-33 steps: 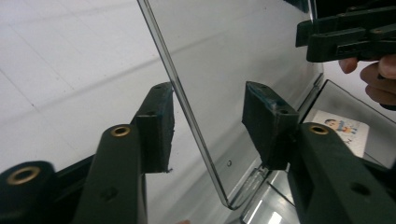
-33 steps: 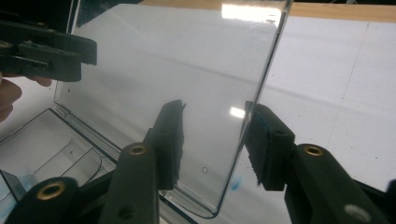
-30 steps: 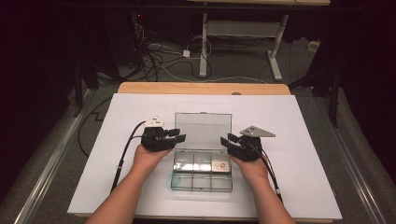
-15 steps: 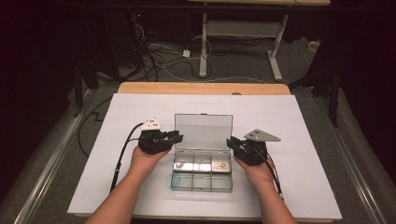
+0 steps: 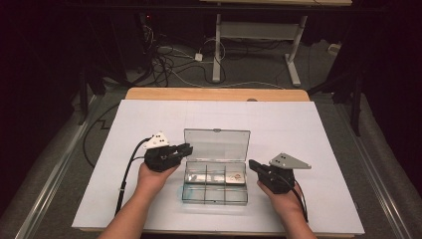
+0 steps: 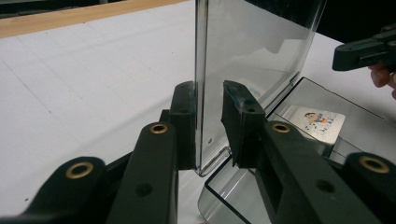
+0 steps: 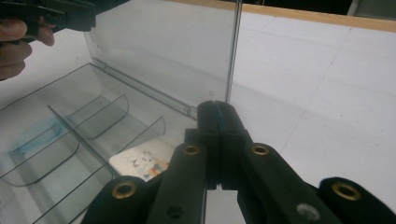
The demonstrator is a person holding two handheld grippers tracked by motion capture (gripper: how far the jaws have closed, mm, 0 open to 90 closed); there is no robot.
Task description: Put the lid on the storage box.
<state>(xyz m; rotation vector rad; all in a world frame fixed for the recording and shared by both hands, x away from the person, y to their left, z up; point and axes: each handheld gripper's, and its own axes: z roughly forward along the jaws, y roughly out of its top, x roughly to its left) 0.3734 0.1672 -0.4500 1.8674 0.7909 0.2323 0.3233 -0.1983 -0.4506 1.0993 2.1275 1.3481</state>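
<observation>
The clear plastic compartment box (image 5: 215, 181) sits at the worktop's (image 5: 308, 129) six o'clock, its smooth lid (image 5: 217, 144) standing upright at twelve. A small printed card (image 5: 236, 176) lies in one compartment. My left hand-held gripper (image 5: 185, 149), jaws closing, straddles the lid's edge with a gap. My right hand-held gripper (image 5: 253, 165), at three, is pressed together, empty. White matte paper covers the wood-edged worktop; cables (image 5: 169, 59) trail on the dark floor beyond.

The high view looks forward and down from above the person's side onto the whole counter (image 5: 298, 129). Each gripper view sits low and close, looking along its own jaws at the clear box (image 5: 215, 174) from opposite ends; all three share its upright lid (image 6: 252, 51) and the picture card (image 7: 140, 163).
</observation>
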